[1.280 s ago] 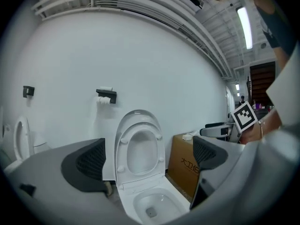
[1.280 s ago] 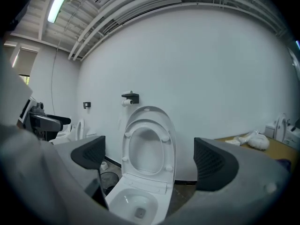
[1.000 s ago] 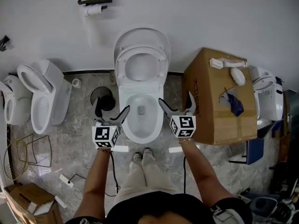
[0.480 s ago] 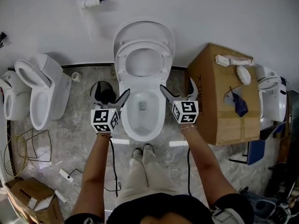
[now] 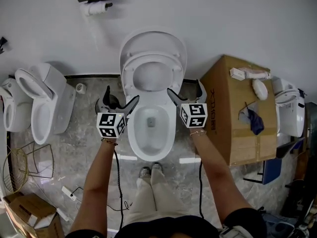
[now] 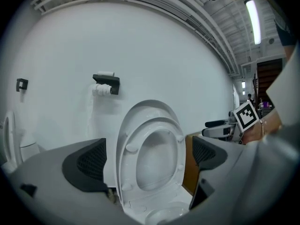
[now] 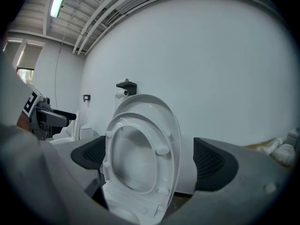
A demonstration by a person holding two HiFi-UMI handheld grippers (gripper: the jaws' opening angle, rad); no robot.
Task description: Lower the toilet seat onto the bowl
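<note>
seat (image 5: 151,56) up | L gripper (image 5: 121,97), R gripper (image 5: 184,87) jaws spread, empty | bowl (image 5: 132,129) cut off in gripper views

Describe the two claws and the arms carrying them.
The left claw and right claw are grey, each with dark meshed pads inside and a white cube of black square markers behind. A black cable runs back from each. The forearms are bare, with a bracelet on each wrist.
</note>
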